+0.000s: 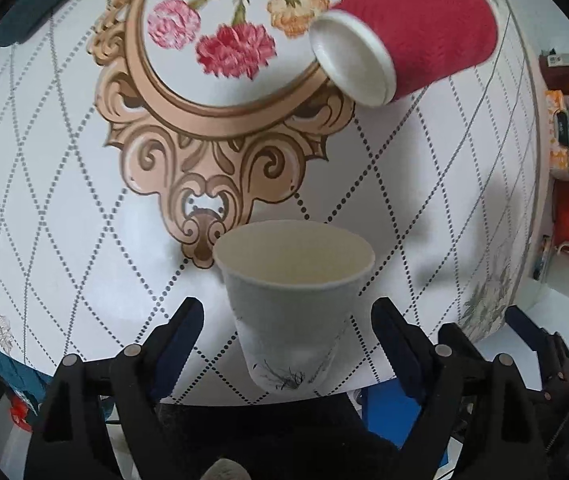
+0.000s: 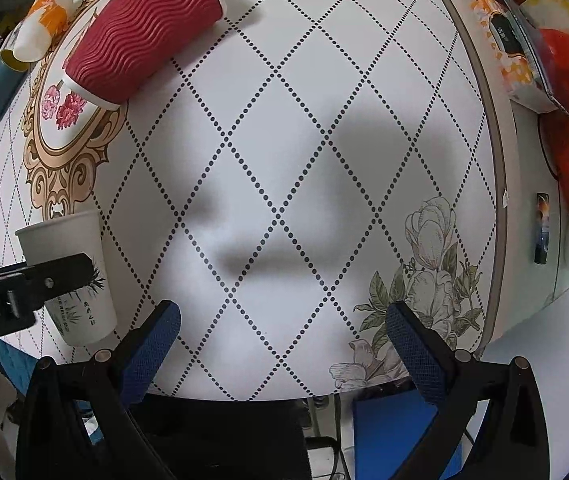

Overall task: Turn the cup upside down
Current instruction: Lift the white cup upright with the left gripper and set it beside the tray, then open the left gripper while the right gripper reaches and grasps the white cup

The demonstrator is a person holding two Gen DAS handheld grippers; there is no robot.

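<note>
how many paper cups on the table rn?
2 for certain. White cup upright near the table's front edge, between the open left gripper fingers. Red ribbed cup further back on the floral medallion. Far-left items unclear.

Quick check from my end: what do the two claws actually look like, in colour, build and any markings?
Both match: the left claw and right claw are black angular plastic frames with silver pivot screws and blue textured pads. The right view shows partial white lettering on the left claw's side. No cables or sleeves show.

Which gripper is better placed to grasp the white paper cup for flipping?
Left. The left gripper has its open jaws on both sides of the upright white paper cup; the right gripper faces bare table.
</note>
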